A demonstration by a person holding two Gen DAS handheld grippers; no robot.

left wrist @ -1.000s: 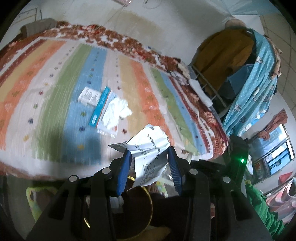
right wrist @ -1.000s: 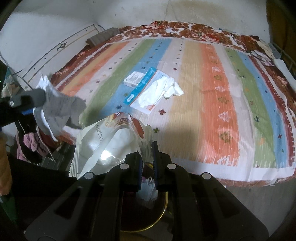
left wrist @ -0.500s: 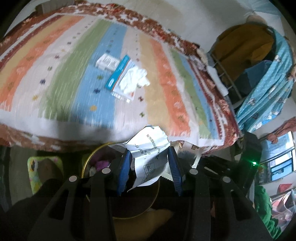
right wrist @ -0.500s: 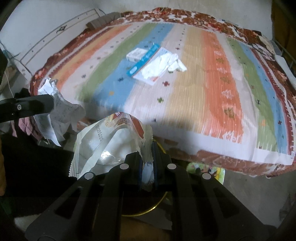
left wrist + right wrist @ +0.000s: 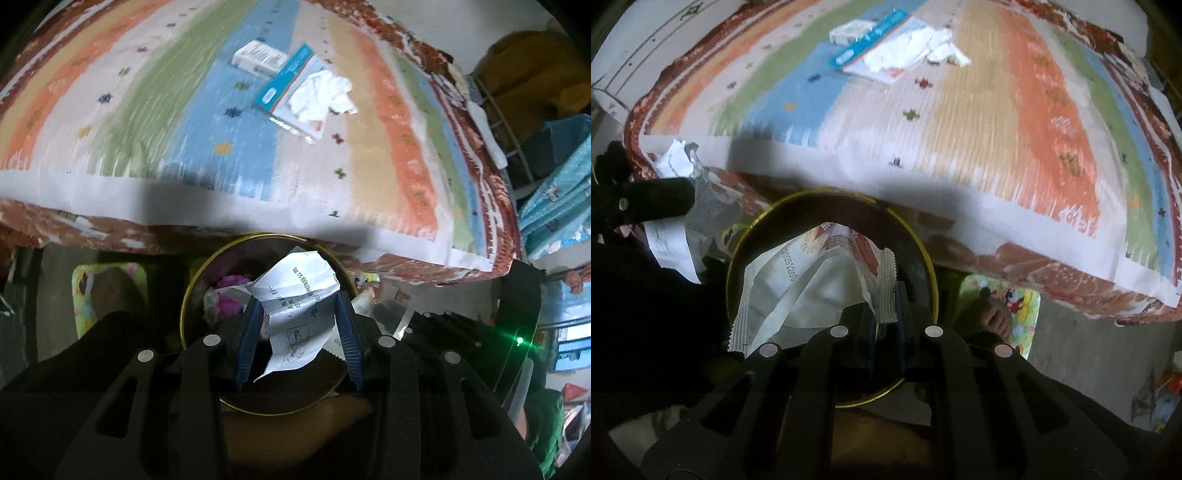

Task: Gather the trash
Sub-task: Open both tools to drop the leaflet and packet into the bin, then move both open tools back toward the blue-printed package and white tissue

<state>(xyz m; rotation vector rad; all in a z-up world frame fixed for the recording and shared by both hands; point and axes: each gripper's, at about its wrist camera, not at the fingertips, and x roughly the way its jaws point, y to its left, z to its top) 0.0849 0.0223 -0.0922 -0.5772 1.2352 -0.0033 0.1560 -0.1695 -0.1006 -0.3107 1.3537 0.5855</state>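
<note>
My left gripper is shut on a crumpled printed paper and hangs over a round dark bin with a gold rim on the floor by the bed. My right gripper is shut on the crimped edge of a white snack wrapper, which dangles over the same bin. The left gripper with its paper shows at the left of the right wrist view. On the striped bedspread lie a small white box, a blue and white packet and a crumpled white tissue.
The bed edge overhangs just behind the bin. A person's bare foot rests on a patterned slipper to the bin's right and another slipper lies to its left. Hanging clothes and a rack stand beyond the bed's right side.
Both grippers have come down and tilted towards the floor, so the bed has slid up the views and the bin now lies under the paper and the wrapper. Both grips are unchanged.
</note>
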